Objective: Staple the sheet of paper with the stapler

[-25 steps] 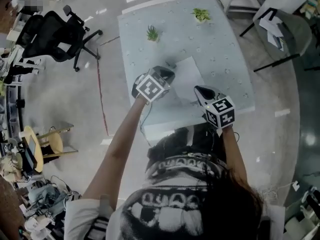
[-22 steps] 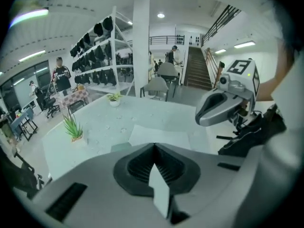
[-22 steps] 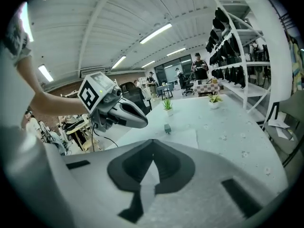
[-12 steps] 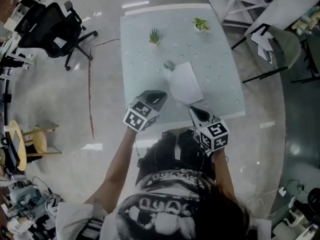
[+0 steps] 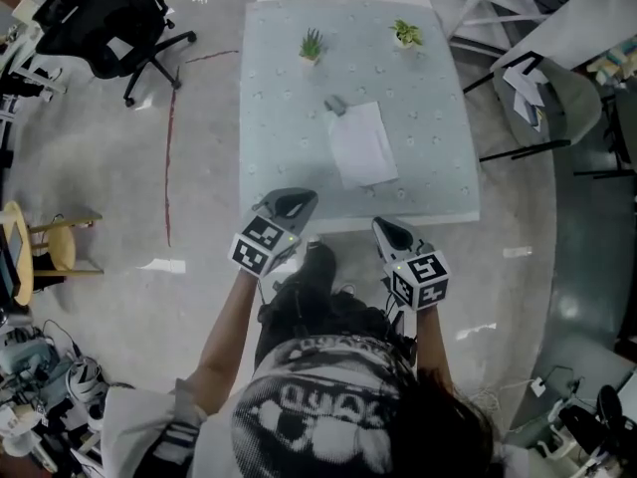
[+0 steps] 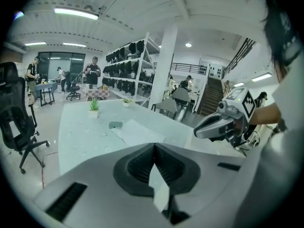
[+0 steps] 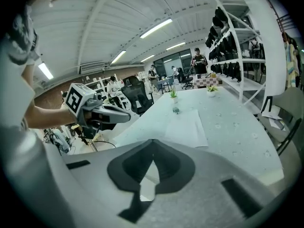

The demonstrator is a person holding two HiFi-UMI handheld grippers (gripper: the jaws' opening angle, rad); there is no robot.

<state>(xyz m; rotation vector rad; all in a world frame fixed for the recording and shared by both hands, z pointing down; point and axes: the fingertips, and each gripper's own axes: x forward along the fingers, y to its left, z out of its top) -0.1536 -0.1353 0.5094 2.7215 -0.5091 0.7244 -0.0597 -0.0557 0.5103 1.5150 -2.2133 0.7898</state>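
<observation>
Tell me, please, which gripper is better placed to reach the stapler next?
Probably left: the stapler lies at the paper's far-left corner, on the left gripper's side; the right gripper would cross the sheet. Both are shut, empty.

One sheet [image 5: 363, 144], one stapler [image 5: 336, 105], two plants [image 5: 313, 45]

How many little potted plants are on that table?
2. The left plant and the right plant both stand near the far edge of the table, beyond the sheet of paper. Nothing appears to hide more.
</observation>
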